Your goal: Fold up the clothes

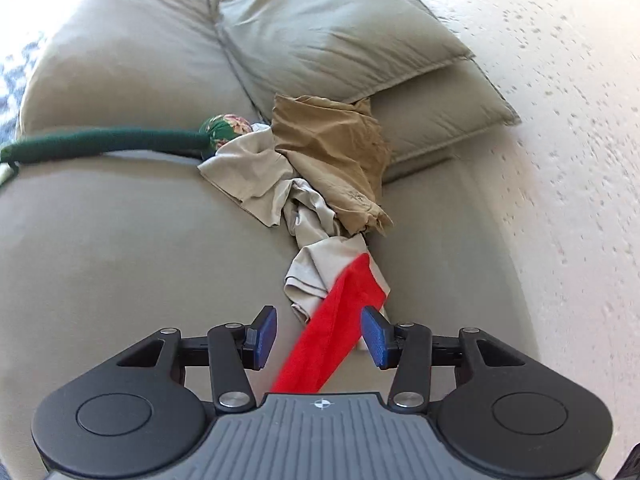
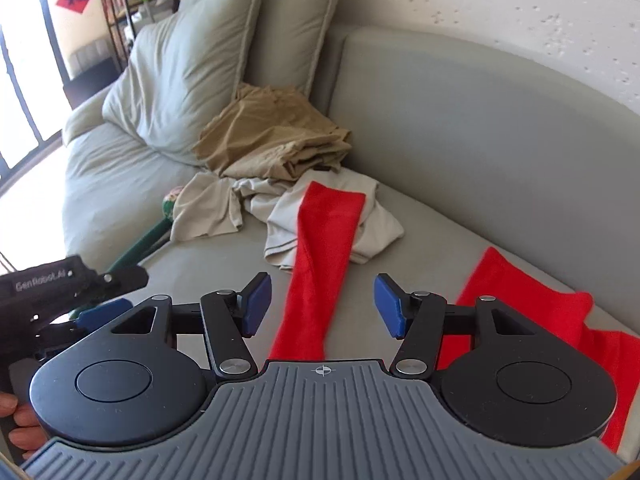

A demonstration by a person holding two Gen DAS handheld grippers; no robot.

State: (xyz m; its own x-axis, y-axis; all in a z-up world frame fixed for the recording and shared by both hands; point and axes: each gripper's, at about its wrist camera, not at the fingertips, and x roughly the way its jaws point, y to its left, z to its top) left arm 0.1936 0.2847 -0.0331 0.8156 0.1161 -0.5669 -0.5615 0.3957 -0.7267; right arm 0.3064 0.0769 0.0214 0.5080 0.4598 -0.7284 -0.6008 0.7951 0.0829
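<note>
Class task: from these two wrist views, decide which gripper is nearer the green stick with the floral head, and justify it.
Left. The left gripper sits just in front of the green stick; the right gripper is over the red garment, farther away.

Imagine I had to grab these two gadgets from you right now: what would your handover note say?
Left gripper: open, holding nothing; the red garment passes between its pads unpinched.
Right gripper: open, empty, over the same red garment.
The red garment lies stretched on the sofa seat, one long strip reaching onto the beige shirt, another part spread to the right.
Beyond it, a crumpled tan garment sits against the cushions. A green rod-like thing lies at the left.
Done: nothing looks folded yet.
Left: fold the red piece, then the beige and the tan.
</note>
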